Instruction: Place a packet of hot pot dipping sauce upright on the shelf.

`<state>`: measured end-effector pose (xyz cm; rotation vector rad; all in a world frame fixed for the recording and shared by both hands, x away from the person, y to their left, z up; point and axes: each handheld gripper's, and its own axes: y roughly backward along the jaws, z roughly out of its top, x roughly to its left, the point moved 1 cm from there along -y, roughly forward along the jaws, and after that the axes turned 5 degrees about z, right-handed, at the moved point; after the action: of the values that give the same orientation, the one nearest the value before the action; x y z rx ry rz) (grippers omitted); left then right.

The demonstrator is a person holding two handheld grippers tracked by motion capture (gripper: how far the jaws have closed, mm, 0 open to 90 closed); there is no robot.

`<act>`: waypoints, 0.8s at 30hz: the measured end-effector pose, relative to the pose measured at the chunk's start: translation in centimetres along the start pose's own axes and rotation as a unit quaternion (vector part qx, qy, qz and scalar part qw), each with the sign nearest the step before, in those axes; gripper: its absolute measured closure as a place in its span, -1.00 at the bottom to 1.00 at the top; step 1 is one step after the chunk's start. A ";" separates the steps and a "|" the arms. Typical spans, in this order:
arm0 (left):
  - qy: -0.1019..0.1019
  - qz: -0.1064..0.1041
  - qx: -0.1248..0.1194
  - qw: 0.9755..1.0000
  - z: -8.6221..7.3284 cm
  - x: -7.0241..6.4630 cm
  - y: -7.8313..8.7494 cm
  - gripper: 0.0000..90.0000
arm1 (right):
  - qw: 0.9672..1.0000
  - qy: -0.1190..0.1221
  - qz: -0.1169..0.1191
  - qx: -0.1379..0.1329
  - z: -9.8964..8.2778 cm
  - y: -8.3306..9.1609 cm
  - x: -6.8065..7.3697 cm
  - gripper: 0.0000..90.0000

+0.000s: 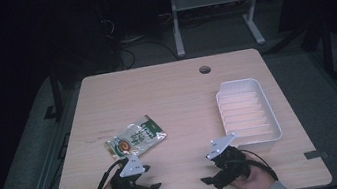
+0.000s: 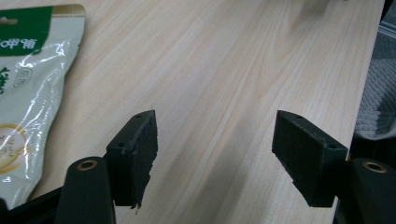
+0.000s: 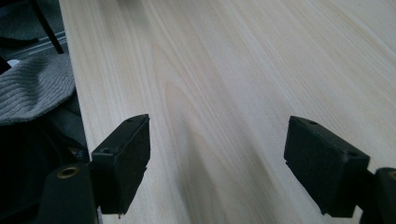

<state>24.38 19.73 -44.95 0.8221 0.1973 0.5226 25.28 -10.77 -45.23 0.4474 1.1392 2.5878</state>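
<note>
While both my hands sit low near the table's [image 1: 169,81] near edge, my left claw [image 1: 151,177] has its jaws wide apart with nothing between them. The snack packet [image 1: 135,138] lies flat just ahead of it. My right claw [image 1: 207,171] gapes empty too, with the white tray [image 1: 270,109] just ahead to its right.

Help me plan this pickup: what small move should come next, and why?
Probably ease the left gripper forward toward the snack packet. Its jaws stand open over bare table, the packet lies flat just ahead of it, and the white tray holds nothing.
</note>
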 end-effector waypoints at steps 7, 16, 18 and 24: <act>0.014 0.013 -0.010 1.000 -0.3 0.9 0.9 -0.20 | 1.000 -0.008 -0.008 -0.017 0.4 0.2 0.4 -0.56; 0.036 0.033 -0.009 0.999 -1.1 2.7 1.6 -0.06 | 1.000 -0.010 0.006 -0.022 1.7 -0.4 1.1 -0.64; 0.039 0.039 -0.011 0.998 -1.3 3.1 1.8 -0.05 | 1.000 -0.004 0.011 -0.025 2.5 -0.8 1.5 -0.64; 0.049 0.060 -0.014 0.997 -1.7 4.4 2.6 0.07 | 0.999 -0.015 0.013 -0.025 3.8 -1.3 1.1 -0.54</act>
<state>26.56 24.55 -44.06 0.7838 0.2314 0.6772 25.93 -7.01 -43.62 0.4921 1.0642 2.6158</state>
